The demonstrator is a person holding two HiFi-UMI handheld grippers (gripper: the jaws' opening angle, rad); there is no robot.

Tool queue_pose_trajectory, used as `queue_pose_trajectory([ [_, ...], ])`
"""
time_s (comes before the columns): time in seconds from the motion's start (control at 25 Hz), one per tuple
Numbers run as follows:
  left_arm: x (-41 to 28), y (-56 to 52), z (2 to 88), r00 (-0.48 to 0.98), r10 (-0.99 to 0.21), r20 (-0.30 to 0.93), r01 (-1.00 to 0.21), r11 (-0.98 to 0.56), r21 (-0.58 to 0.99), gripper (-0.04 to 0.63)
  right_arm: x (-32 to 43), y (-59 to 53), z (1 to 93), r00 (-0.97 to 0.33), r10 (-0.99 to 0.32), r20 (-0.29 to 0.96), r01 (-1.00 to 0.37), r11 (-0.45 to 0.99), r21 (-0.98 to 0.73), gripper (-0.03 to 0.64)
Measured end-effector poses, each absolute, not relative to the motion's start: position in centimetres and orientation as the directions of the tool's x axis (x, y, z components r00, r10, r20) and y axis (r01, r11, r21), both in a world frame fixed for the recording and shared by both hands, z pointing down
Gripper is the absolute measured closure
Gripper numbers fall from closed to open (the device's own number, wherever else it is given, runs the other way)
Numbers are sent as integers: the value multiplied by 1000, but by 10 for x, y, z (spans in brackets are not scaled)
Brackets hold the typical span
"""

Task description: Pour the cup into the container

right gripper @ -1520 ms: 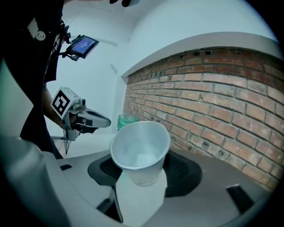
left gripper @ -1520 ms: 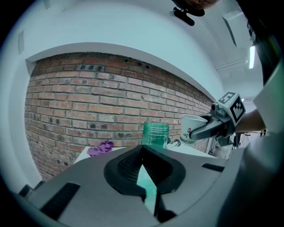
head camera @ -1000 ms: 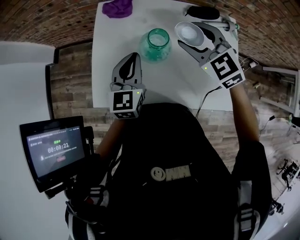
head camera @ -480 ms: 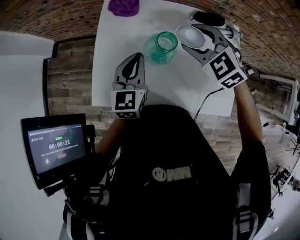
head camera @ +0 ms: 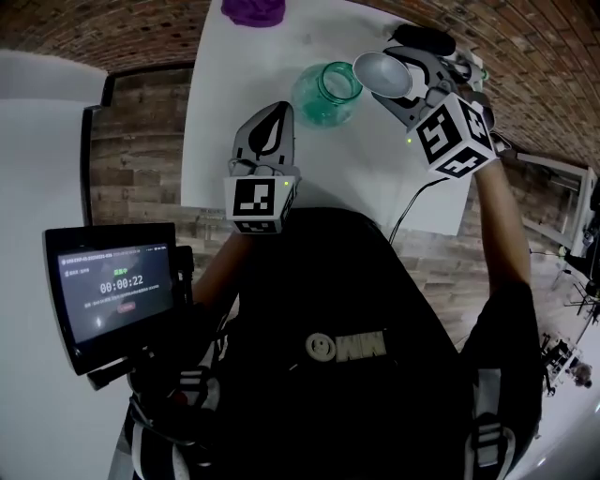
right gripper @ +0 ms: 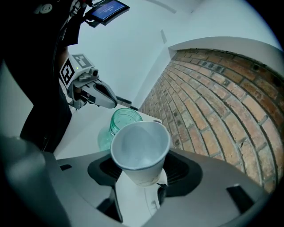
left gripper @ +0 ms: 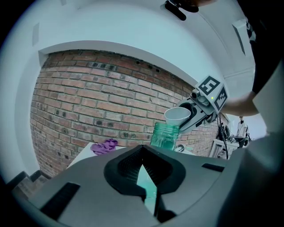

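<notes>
A green glass jar stands open on the white table. My right gripper is shut on a white paper cup, held just to the right of the jar's mouth and tipped toward it. In the right gripper view the cup sits between the jaws with the jar close behind it; what the cup holds I cannot make out. My left gripper hovers near the table's front edge, left of the jar, shut with nothing in it. The left gripper view shows the jar and the cup ahead.
A purple cloth lies at the table's far edge. A black object rests at the far right corner behind the right gripper. A cable hangs off the front edge. A brick wall stands behind the table.
The right gripper has rolled and brought the cup closer to the jar's rim, tipping it more. The left gripper has stayed where it was.
</notes>
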State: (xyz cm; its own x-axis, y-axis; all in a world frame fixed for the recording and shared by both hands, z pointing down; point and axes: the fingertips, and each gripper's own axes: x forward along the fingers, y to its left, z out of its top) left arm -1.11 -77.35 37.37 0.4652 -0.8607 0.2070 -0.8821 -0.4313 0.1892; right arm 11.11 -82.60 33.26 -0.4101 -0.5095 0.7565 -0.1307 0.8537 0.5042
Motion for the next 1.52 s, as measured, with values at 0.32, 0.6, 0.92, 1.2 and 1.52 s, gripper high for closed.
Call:
queue_pose_trajectory([
  [0.32, -10, -774, 371, 465, -862, 200, -881, -431, 193, 595, 111, -828, 330, -367, -513, 776, -54, 844, 533, 351],
  [0.6, -8, -774, 370, 469, -863, 187, -879, -434, 198, 595, 112, -830, 329, -331, -524, 785, 9, 830, 557, 351],
  [0.92, -4, -776, 368, 470, -864, 180, -877, -434, 205, 595, 112, -831, 329, -314, -525, 791, 40, 825, 564, 351],
  [1.2, -3, -777, 365, 471, -867, 164, -877, -441, 191, 595, 112, -832, 328, -309, -537, 785, 48, 816, 577, 351],
  [1.52, -2, -777, 366, 476, -864, 162, -875, -446, 190, 595, 113, -831, 327, -302, -536, 788, 58, 815, 576, 351],
])
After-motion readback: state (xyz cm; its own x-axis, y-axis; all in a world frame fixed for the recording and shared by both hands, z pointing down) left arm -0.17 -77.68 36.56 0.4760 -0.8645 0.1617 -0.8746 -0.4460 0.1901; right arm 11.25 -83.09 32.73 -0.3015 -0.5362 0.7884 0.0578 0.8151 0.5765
